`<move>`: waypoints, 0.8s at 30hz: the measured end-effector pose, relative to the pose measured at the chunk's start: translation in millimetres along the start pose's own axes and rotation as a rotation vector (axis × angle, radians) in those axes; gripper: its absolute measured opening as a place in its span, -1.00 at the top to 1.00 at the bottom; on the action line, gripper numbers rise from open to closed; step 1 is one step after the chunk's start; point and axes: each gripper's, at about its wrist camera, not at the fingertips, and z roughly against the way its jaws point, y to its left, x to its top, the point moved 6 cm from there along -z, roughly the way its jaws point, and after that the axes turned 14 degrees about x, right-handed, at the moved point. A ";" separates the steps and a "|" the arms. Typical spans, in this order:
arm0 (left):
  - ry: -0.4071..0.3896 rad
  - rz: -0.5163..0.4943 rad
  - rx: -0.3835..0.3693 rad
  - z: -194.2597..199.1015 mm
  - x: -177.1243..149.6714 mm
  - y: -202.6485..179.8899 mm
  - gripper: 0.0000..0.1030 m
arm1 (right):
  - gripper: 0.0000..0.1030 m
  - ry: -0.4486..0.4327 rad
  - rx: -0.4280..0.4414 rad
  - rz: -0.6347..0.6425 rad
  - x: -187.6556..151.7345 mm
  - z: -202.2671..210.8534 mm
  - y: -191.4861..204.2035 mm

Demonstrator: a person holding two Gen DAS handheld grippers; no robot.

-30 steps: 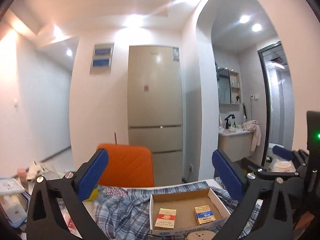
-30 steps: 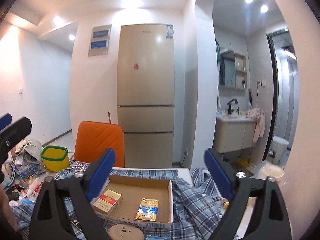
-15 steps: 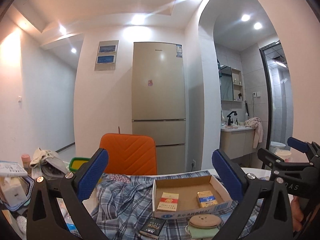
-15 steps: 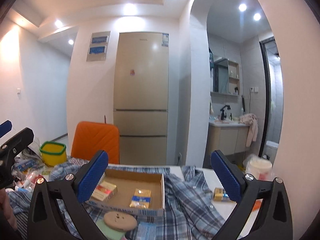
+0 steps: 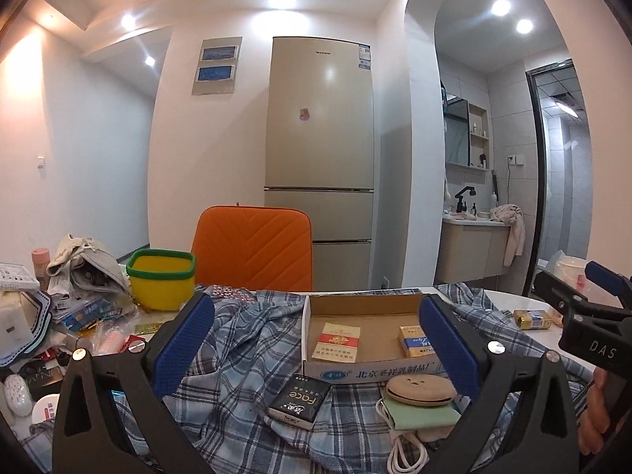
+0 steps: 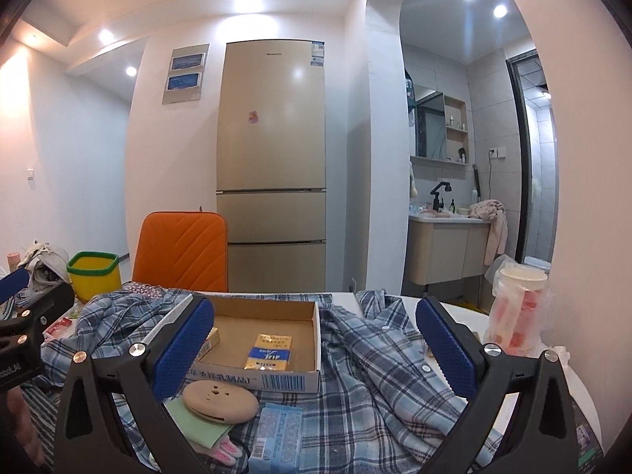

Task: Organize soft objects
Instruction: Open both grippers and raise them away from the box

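1. While both claws hover with blue pads spread wide and gripping nothing, the left claw (image 5: 316, 339) and right claw (image 6: 316, 339) face a crumpled blue plaid shirt (image 6: 379, 387) covering the white tabletop (image 6: 466, 316).
2. A shallow open cardboard box (image 6: 312, 335) rests on the shirt at 12 o'clock.
3. A round beige case (image 5: 420, 391) lies at the box's 6 o'clock.

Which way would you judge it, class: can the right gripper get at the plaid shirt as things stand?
Probably yes: the right gripper is open, and the plaid shirt lies uncovered right of the cardboard box.
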 end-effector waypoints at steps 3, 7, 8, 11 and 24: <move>-0.005 0.002 0.007 1.5 -0.7 1.5 -1.00 | -1.00 0.010 0.002 0.009 -0.5 -0.6 0.5; 0.000 -0.007 0.007 0.9 -2.8 1.6 -1.00 | -1.00 0.025 0.010 0.021 -3.9 -3.5 1.6; 0.002 -0.009 0.006 -0.1 -3.2 1.5 -1.00 | -1.00 0.026 0.011 0.021 -4.6 -3.9 1.9; 0.010 -0.019 0.005 -0.5 -4.5 0.3 -1.00 | -1.00 0.031 0.010 0.016 -6.5 -5.2 1.8; 0.149 -0.055 0.011 -19.1 -18.6 -1.9 -1.00 | -1.00 0.215 0.052 -0.054 -25.7 -31.0 -3.7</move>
